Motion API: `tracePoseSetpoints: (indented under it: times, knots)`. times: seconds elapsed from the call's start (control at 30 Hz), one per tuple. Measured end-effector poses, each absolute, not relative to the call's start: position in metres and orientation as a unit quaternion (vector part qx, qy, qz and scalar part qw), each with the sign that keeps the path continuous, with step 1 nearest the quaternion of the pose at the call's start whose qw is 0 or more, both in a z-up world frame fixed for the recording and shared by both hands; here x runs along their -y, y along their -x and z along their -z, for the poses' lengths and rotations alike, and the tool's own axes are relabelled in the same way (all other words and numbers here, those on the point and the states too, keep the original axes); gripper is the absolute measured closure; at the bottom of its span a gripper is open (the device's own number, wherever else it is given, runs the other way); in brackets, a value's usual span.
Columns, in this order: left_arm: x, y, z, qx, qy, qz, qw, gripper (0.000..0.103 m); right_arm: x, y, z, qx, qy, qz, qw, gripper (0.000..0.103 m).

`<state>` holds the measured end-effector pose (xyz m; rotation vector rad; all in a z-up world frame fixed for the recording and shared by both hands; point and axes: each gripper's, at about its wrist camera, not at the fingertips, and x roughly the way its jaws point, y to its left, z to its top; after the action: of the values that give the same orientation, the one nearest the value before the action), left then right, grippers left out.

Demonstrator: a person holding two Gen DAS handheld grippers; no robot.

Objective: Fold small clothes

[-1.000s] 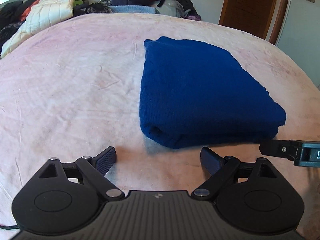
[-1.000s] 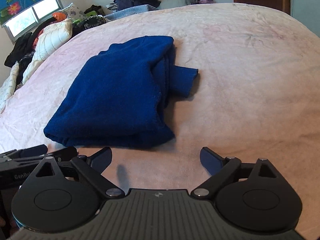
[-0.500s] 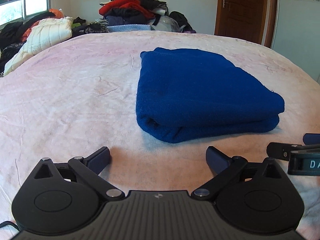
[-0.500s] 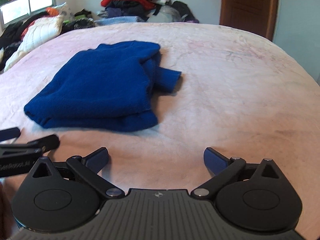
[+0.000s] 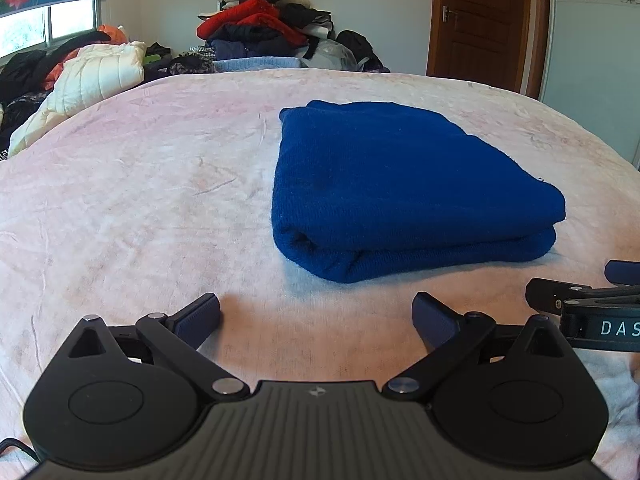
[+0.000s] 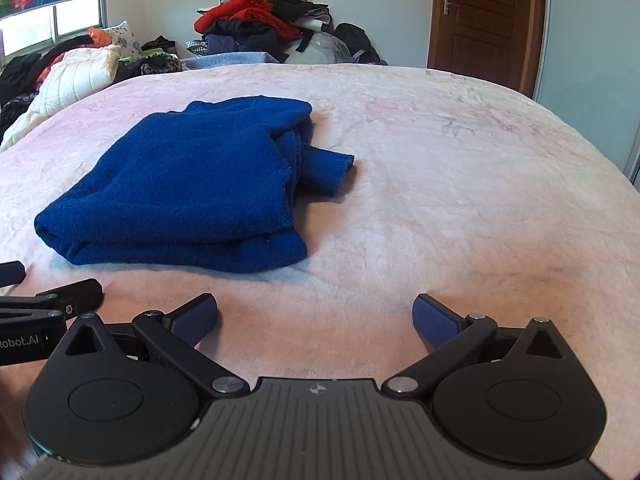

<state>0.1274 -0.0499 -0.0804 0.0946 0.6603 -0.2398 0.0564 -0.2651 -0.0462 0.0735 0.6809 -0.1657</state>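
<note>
A dark blue knit garment (image 5: 400,184) lies folded in a thick stack on the pink bedspread (image 5: 140,200). In the right wrist view the garment (image 6: 192,184) shows a sleeve end (image 6: 328,168) sticking out on its right side. My left gripper (image 5: 316,314) is open and empty, a short way in front of the garment's near fold. My right gripper (image 6: 314,314) is open and empty, in front of the garment and to its right. Each gripper shows at the edge of the other's view: the right one (image 5: 592,304), the left one (image 6: 44,304).
A heap of clothes (image 5: 272,36) is piled beyond the far edge of the bed. A white quilted jacket (image 5: 92,84) and dark clothes lie at the far left. A brown door (image 5: 484,20) stands at the back right.
Both grippers have pulled back and tilted up from the garment, so it sits farther off and more of the room shows. Both stay open.
</note>
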Motion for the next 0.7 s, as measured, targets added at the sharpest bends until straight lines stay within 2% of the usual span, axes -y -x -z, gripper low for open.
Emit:
tracePoseSetpoints:
  times: [0.7]
  knots:
    - [0.0498, -0.1277, 0.0825, -0.319, -0.045, 0.118, 0.939, 0.0, 0.2645, -0.0576, 0.0484, -0.332, -0.035, 0.081, 0.939, 0.001]
